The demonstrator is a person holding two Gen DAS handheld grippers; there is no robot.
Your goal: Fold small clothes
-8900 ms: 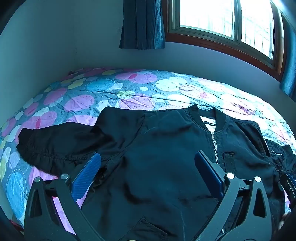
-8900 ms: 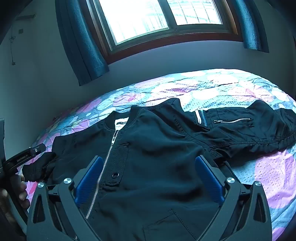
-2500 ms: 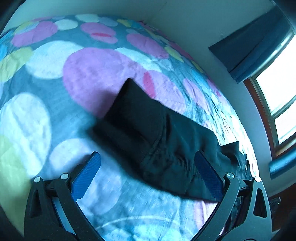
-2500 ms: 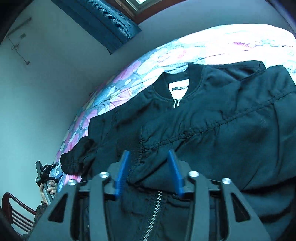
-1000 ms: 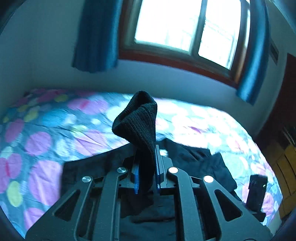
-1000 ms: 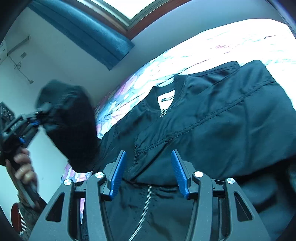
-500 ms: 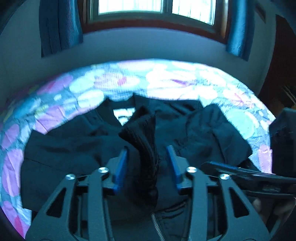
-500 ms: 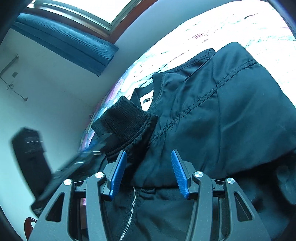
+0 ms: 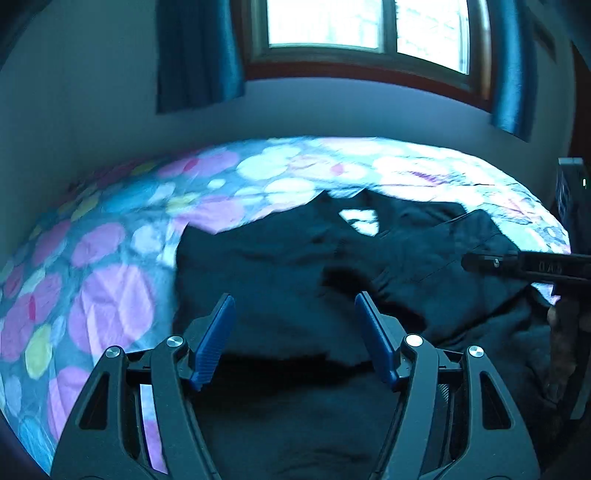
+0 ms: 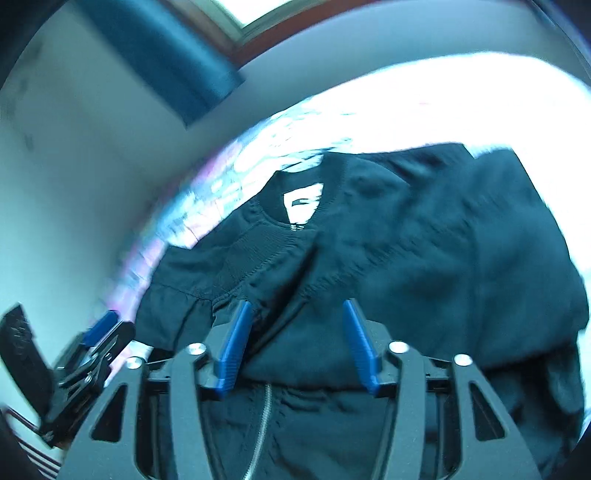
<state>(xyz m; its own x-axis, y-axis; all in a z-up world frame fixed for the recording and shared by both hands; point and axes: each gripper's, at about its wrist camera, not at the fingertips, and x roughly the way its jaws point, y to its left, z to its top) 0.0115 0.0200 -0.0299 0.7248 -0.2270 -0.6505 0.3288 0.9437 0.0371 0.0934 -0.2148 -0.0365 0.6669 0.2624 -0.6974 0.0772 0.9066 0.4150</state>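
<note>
A black zip-up jacket [image 9: 280,266] lies face up on the bed, collar and white label toward the window. Both sleeves lie folded across its chest; the left sleeve's ribbed cuff [image 10: 258,247] rests near the collar. My left gripper [image 9: 293,314] is open and empty, just above the jacket's left half. My right gripper [image 10: 297,317] is open and empty over the folded sleeves, above the zipper [image 10: 264,413]. The right gripper also shows at the right edge of the left wrist view [image 9: 517,264], and the left gripper at the lower left of the right wrist view [image 10: 99,332].
The bed has a cover with pink, blue and white circles [image 9: 110,295]. A wall [image 9: 74,129] runs along its left and far sides. A window [image 9: 365,26] with blue curtains sits above the far side. A dark object [image 9: 570,192] stands at the right.
My left gripper has let go of the sleeve cuff it carried across, opened wider and drawn back. The cuff now lies on the jacket's chest. My right gripper stays open.
</note>
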